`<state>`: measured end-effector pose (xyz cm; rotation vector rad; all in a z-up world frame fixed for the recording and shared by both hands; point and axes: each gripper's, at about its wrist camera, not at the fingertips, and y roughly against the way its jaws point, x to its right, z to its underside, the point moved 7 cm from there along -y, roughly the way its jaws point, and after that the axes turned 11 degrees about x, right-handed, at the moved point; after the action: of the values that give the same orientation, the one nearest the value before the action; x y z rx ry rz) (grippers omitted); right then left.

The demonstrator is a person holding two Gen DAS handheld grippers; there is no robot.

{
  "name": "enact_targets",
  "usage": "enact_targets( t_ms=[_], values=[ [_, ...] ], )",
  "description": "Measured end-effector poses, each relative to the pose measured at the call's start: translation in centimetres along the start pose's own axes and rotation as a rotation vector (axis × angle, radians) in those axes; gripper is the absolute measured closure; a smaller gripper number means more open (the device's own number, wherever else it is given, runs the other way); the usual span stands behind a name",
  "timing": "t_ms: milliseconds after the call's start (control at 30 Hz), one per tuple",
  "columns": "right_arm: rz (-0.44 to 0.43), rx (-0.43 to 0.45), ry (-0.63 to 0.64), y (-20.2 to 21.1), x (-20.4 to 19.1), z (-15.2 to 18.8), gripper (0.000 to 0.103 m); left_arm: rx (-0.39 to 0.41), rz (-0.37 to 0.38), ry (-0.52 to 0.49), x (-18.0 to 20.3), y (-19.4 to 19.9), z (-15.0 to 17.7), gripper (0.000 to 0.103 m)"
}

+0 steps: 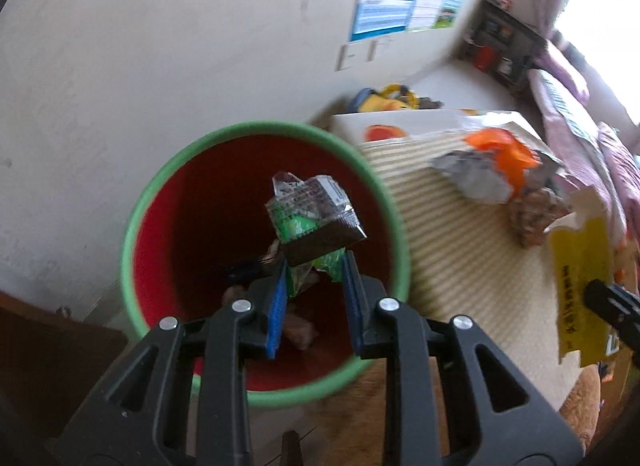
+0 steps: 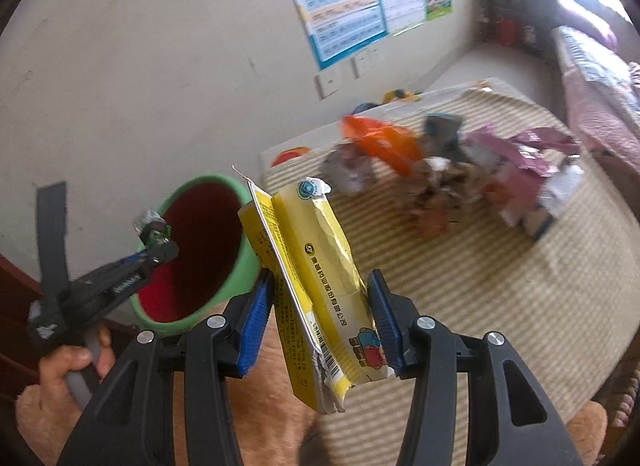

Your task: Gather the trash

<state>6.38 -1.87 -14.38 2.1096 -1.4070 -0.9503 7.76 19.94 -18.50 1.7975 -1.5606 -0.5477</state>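
Observation:
In the left wrist view my left gripper (image 1: 316,266) is shut on a crumpled green, brown and clear wrapper (image 1: 316,213). It hangs over the mouth of a red bin with a green rim (image 1: 132,225). More scraps (image 1: 300,330) lie at the bin's bottom. My right gripper (image 2: 320,278) is shut on a flattened yellow package (image 2: 320,250), held upright just right of the bin (image 2: 236,270). The right wrist view also shows the left gripper (image 2: 156,250) with its wrapper (image 2: 150,225) at the bin's rim, and a hand (image 2: 68,358) on its handle.
A pile of wrappers lies on the striped mat (image 2: 500,286), among them an orange bag (image 2: 384,141) and a pink one (image 2: 524,161). A white box (image 1: 400,125) stands behind the mat by the wall. Pink bedding (image 2: 592,97) lines the right side. A fuzzy brown rug (image 2: 264,406) lies below.

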Motion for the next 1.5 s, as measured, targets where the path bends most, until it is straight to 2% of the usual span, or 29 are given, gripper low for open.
enact_targets(
  t_ms=[233, 267, 300, 333, 433, 467, 533, 567, 633, 667, 833, 1000, 1033, 1100, 1133, 1167, 1233, 1367, 1500],
  values=[
    [-0.157, -0.039, 0.019, -3.1, -6.2, -2.0, 0.056, -0.019, -0.046, 0.051, -3.6, -0.9, 0.7, 0.079],
    [-0.172, -0.045, 0.023, -3.6, -7.0, -2.1, 0.055, -0.022, -0.054, 0.056, -4.0, -0.8, 0.9, 0.076],
    [-0.190, -0.055, 0.029, -4.1, -8.0, -2.1, 0.055, -0.023, -0.060, 0.063, -4.2, -0.9, 1.0, 0.064],
    [-0.204, -0.061, 0.035, -4.7, -8.8, -2.2, 0.053, -0.024, -0.071, 0.072, -4.6, -1.0, 1.1, 0.045],
    [-0.234, -0.069, 0.045, -5.7, -10.5, -2.1, 0.048, -0.017, -0.097, 0.119, -5.9, -0.9, 1.3, 0.036],
    [-0.253, -0.078, 0.039, -6.1, -11.0, -2.1, 0.038, -0.023, -0.106, 0.131, -6.4, -1.0, 1.4, 0.032],
    [-0.266, -0.079, 0.020, -6.5, -11.4, -2.3, 0.026, -0.019, -0.109, 0.143, -6.8, -1.0, 1.5, 0.028],
    [-0.265, -0.074, 0.020, -6.4, -11.4, -2.4, 0.025, -0.022, -0.110, 0.147, -6.9, -1.1, 1.6, 0.027],
    [-0.231, -0.058, 0.038, -6.4, -10.6, -2.7, 0.025, -0.028, -0.110, 0.146, -6.9, -1.3, 1.7, 0.026],
    [-0.187, -0.036, 0.055, -6.4, -9.6, -3.4, 0.026, -0.029, -0.109, 0.146, -6.9, -1.4, 1.7, 0.026],
    [0.129, 0.122, 0.111, -6.0, -1.8, -8.1, 0.026, -0.036, -0.087, 0.155, -6.3, -1.7, 1.8, 0.025],
    [0.267, 0.062, 0.138, -9.7, 3.0, -10.3, 0.026, -0.047, -0.068, 0.115, -4.6, -1.8, 2.1, 0.025],
    [0.287, 0.045, 0.155, -10.5, 3.7, -10.4, 0.030, -0.052, -0.062, 0.104, -4.2, -1.8, 2.3, 0.025],
    [0.299, -0.001, 0.175, -12.5, 4.8, -9.9, 0.049, -0.054, -0.052, 0.095, -3.6, -1.6, 2.3, 0.025],
    [0.288, -0.023, 0.171, -12.8, 5.1, -9.3, 0.075, -0.054, -0.045, 0.088, -3.3, -1.4, 2.3, 0.025],
    [0.262, -0.050, 0.150, -13.1, 5.5, -8.8, 0.080, -0.053, -0.042, 0.081, -3.0, -1.3, 2.3, 0.025],
    [0.241, -0.025, 0.131, -11.9, 5.7, -8.4, 0.081, -0.046, -0.040, 0.060, -2.5, -1.1, 2.1, 0.025],
    [0.148, 0.053, 0.115, -6.3, 5.0, -6.5, 0.081, -0.066, -0.042, 0.049, -1.6, -1.7, 2.4, 0.025],
    [0.121, 0.042, 0.153, -1.3, 4.9, -2.2, 0.079, -0.061, -0.010, 0.016, 1.2, -1.9, 1.8, 0.025]
  ],
)
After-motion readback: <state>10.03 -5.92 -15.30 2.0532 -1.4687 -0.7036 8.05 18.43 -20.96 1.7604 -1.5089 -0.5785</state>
